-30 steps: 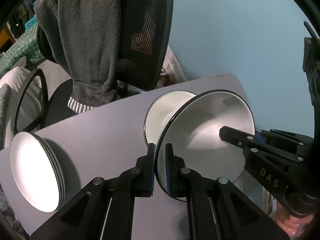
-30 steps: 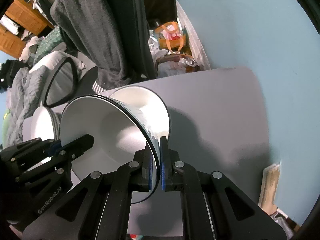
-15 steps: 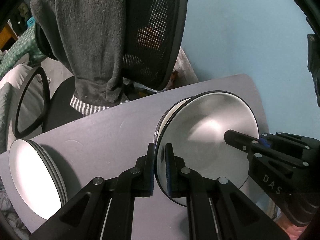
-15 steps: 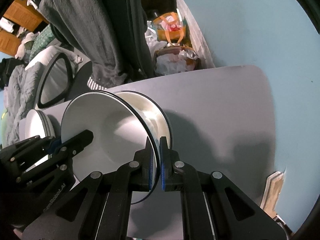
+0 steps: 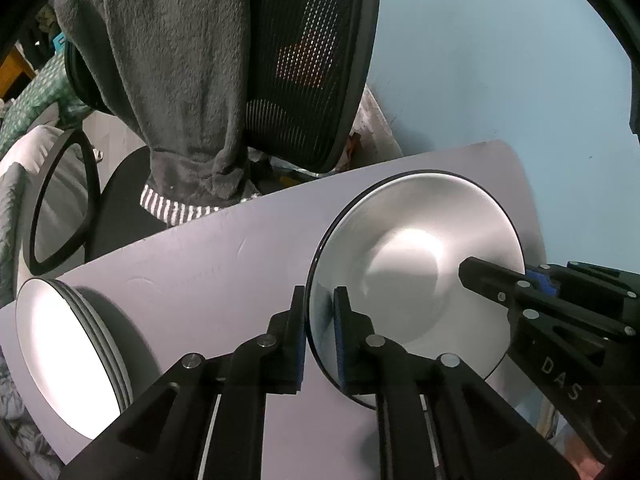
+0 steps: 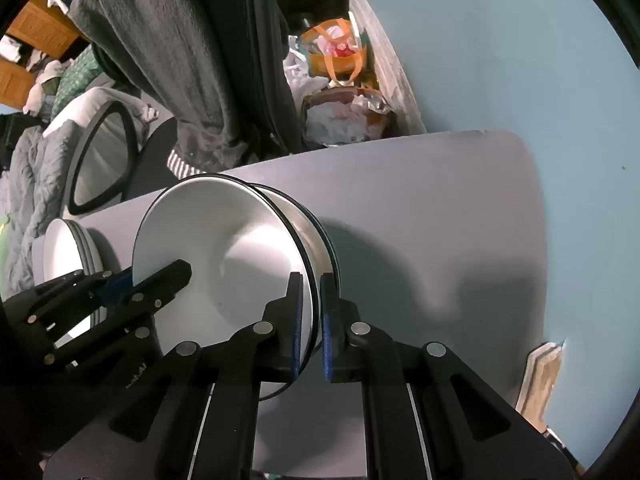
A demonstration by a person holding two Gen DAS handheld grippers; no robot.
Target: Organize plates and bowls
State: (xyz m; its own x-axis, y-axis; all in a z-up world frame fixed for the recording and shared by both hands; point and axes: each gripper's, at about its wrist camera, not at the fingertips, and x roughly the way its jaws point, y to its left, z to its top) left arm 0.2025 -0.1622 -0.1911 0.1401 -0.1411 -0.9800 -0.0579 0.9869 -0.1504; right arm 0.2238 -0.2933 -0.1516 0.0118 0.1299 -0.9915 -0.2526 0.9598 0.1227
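A white bowl with a dark rim (image 5: 420,272) (image 6: 224,256) sits nested in a second matching bowl (image 6: 316,236) on the grey table (image 6: 420,220). My left gripper (image 5: 318,300) straddles its near rim, jaws opening, with a gap showing beside the pads. My right gripper (image 6: 310,284) straddles the opposite rim and its jaws are opening too, one pad clear of the rim. Each gripper shows in the other's view: the right gripper (image 5: 500,276) and the left gripper (image 6: 132,280). A stack of white plates (image 5: 60,352) (image 6: 64,248) lies at the table's left end.
A black mesh office chair (image 5: 312,72) draped with a dark grey garment (image 5: 172,80) stands behind the table (image 5: 200,272). Bags of rubbish (image 6: 340,92) sit on the floor by the light blue wall (image 6: 500,60). A wooden board (image 6: 540,380) leans at lower right.
The held bowl came down and level, settling into the bowl beneath it. Both grippers' pads have spread slightly off the rim.
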